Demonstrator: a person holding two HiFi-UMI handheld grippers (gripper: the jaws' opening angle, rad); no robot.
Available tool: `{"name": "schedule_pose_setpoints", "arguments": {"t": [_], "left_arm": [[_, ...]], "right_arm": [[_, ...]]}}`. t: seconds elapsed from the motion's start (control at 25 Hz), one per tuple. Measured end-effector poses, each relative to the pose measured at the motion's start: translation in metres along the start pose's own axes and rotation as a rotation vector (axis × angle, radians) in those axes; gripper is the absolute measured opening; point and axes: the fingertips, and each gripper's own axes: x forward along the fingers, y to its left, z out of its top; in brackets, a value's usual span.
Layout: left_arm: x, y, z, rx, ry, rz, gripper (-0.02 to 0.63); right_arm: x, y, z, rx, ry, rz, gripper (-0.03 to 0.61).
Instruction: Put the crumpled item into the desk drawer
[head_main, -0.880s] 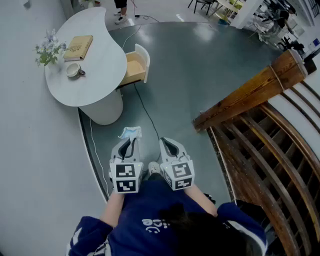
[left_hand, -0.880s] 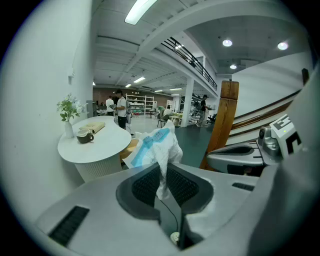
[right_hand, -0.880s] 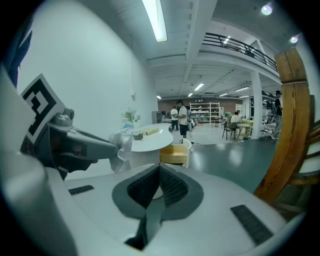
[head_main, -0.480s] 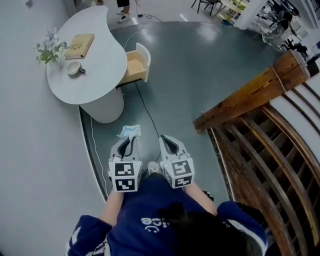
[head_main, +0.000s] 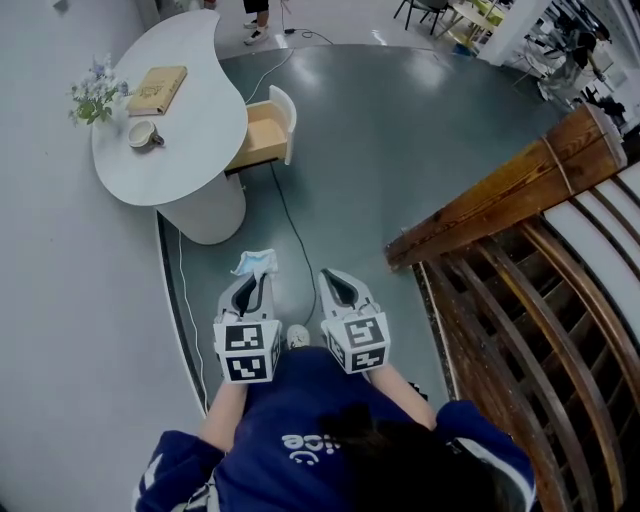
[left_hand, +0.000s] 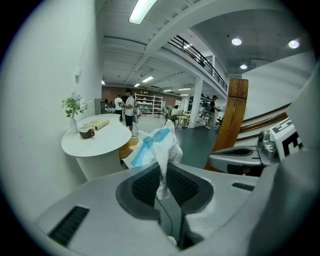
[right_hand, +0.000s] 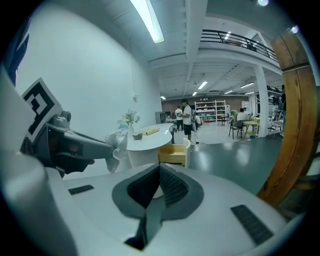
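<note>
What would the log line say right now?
left tongs: shut on crumpled item | right tongs: shut, empty | drawer: open | desk: ahead, not reached

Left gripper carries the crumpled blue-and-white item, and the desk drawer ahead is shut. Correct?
Not quite: the drawer stands pulled open, as the head view shows. The left gripper does carry the crumpled item, pinched between its jaws.

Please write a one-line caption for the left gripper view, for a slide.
Left gripper clamps a crumpled white-and-blue item, facing the round white desk with its open drawer.
</note>
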Motion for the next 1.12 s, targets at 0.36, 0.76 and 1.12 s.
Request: {"name": "schedule_pose_setpoints", "arguments": {"t": [0.36, 0.76, 1.12], "left_arm": [[0.02, -0.013, 0.01, 0.025, -0.003, 0.008, 0.044], [0.074, 0.023, 0.037, 0.044, 0.008, -0.019, 0.044], [0.136, 0.073, 0.081, 0.012, -0.007, -0.099, 0.044]], "right_arm": [[0.008, -0.026, 0.001, 0.002, 0.004, -0.01, 0.006], [0.053, -0.047, 0.018, 0.016, 0.007, -0.07, 0.006], [0.127, -0.058, 0.06, 0.029, 0.001, -0.124, 0.006]]}}
